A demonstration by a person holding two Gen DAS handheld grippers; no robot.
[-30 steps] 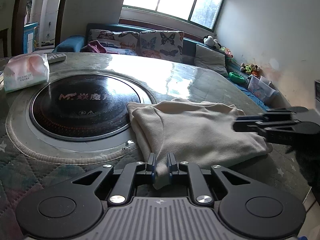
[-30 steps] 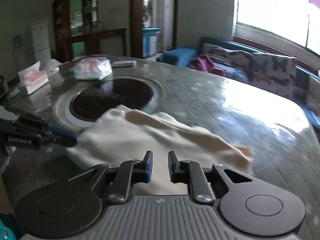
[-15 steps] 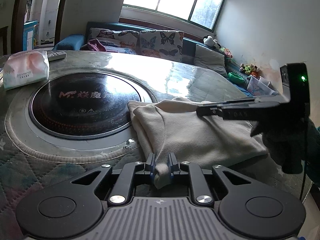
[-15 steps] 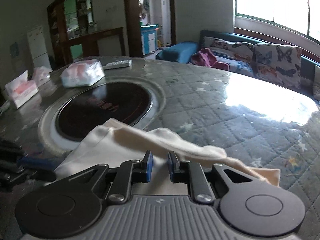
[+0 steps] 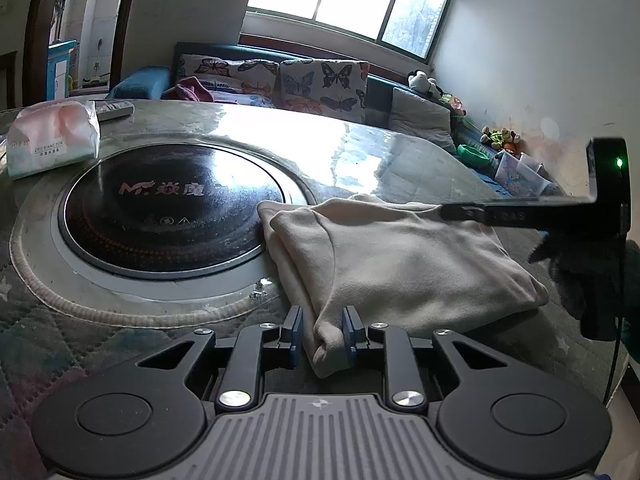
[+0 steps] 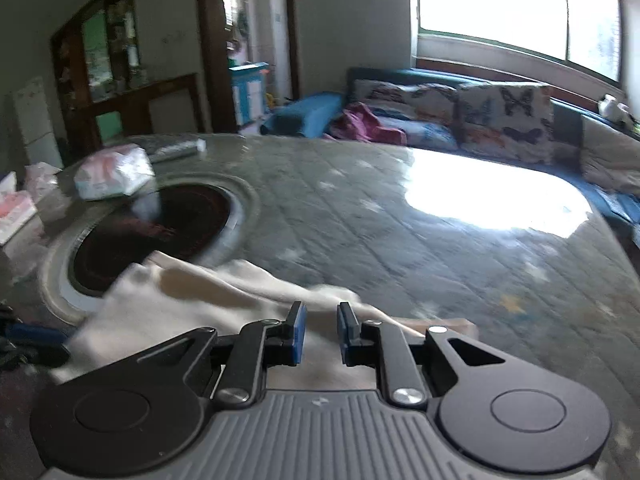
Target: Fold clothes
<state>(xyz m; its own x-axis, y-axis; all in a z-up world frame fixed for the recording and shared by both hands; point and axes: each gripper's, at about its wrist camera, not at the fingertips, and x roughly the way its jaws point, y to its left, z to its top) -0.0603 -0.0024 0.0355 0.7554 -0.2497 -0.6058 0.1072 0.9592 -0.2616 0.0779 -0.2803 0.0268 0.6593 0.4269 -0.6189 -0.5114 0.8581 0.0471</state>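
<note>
A folded cream garment [image 5: 400, 264] lies on the quilted table beside a round black cooktop [image 5: 168, 204]. My left gripper [image 5: 320, 330] has its jaws around the garment's near corner, which fills the gap between the pads. My right gripper [image 6: 318, 330] hovers over the garment's far edge [image 6: 224, 292] with its jaws a little apart and nothing between them. From the left wrist view the right gripper [image 5: 472, 213] reaches in from the right over the cloth. The right wrist view is blurred.
A pink tissue pack [image 5: 52, 140] and a remote [image 5: 114, 109] lie beyond the cooktop. More tissue boxes [image 6: 14, 208] stand at the table's left edge. A sofa with butterfly cushions [image 5: 280, 80] runs behind the table. The table edge drops off at the right [image 5: 600, 360].
My right gripper has risen and swung across above the garment toward its far edge. My left gripper has stayed on the near corner, its jaws slightly wider.
</note>
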